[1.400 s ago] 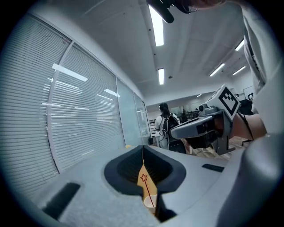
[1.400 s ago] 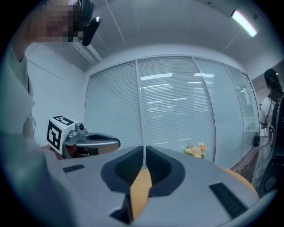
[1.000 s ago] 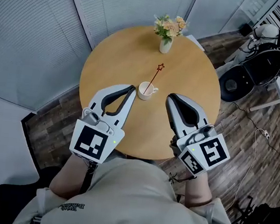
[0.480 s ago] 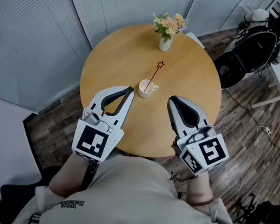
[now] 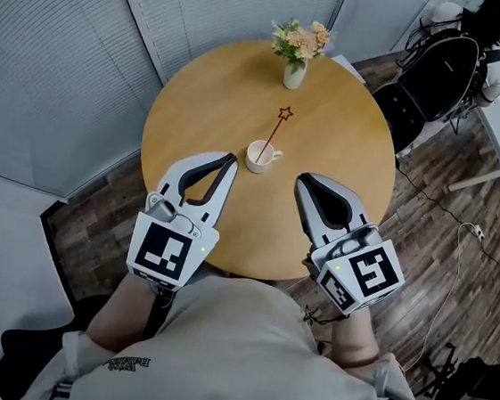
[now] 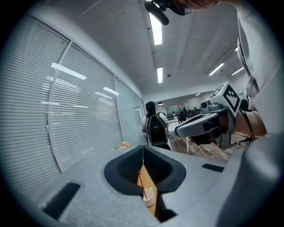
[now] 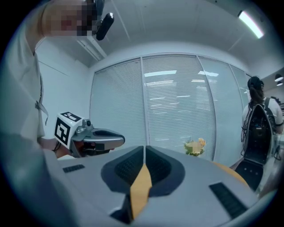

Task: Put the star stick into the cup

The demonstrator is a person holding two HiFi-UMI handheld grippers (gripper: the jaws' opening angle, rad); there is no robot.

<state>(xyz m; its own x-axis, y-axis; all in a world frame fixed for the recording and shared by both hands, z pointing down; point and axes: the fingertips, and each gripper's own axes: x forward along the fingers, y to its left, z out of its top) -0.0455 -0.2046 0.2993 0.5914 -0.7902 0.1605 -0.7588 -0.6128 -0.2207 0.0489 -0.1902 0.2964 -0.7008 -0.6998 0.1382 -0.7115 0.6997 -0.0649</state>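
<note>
Found the left gripper (image 5: 229, 159) clenched on nothing, poised low over the near part of the round table (image 5: 354, 153), tips just short of the cup (image 5: 259, 158) and a little to its left. Saw the star stick (image 5: 274, 136) already standing in that cup, lower end inside, thin shaft leaning away toward the far right, star uppermost and clear of the tabletop. Judged the task as good as done, and feared only disturbance from here. Feared first a forward nudge from those left tips, enough to slide or tip a small, light-looking cup and spill the stick. Feared too a sideways brush against the leaning shaft, likely to lever it out over the rim. Noted the vase of flowers (image 5: 294, 72) farther back, well apart from both claws and at risk only from a long reach. Found the right gripper (image 5: 302, 182) likewise squeezed closed and empty, near the cup's right side but apart from it. Counted the cup's handle, turned toward that side, as a possible snag for a careless swing. Thought a straight pull back toward the body safest for both.
</note>
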